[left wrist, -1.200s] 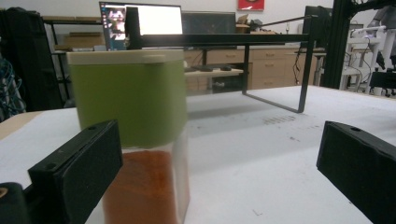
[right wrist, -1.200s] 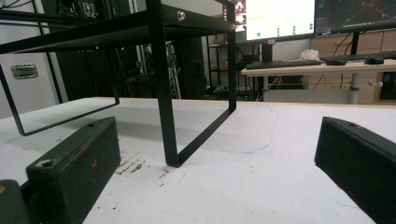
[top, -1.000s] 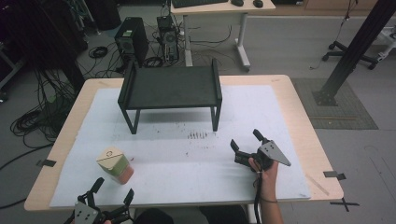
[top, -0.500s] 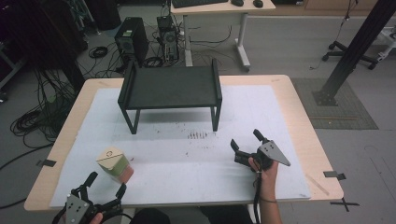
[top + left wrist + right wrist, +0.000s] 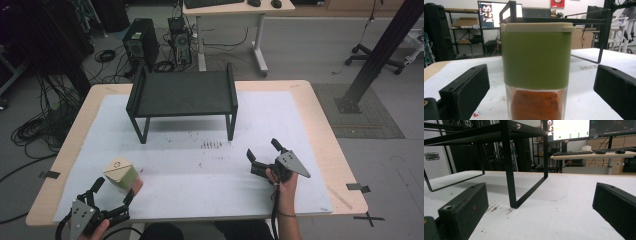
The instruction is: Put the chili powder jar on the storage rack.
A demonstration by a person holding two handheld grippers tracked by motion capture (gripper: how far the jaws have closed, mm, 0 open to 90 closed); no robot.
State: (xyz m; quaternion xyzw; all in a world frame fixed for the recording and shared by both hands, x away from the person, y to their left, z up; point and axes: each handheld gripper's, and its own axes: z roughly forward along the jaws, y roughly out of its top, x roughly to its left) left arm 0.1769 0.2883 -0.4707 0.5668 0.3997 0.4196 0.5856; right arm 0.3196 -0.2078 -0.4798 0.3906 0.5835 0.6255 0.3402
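Note:
A jar [image 5: 121, 173] with a green sleeve, a cream lid and orange-red powder inside stands upright near the table's front left. My left gripper [image 5: 115, 189] is open just behind it, jaw tips reaching either side of its near face without touching. In the left gripper view the jar [image 5: 535, 57] stands close and centred in front of the left gripper [image 5: 540, 92], between the spread jaws. My right gripper [image 5: 261, 148] rests open at front right, nothing between its jaws. In the right gripper view the right gripper [image 5: 541, 207] faces the black stand's leg [image 5: 509, 170].
A black metal stand [image 5: 182, 95] with a flat shelf occupies the table's far middle. A white sheet [image 5: 200, 170] with small paint specks covers the tabletop. Tape marks sit at the table's front corners. Desks, cables and a computer tower stand on the floor beyond.
My left gripper has shifted left and come forward toward the jar, its jaws now flanking it. The right gripper and the jar have not moved.

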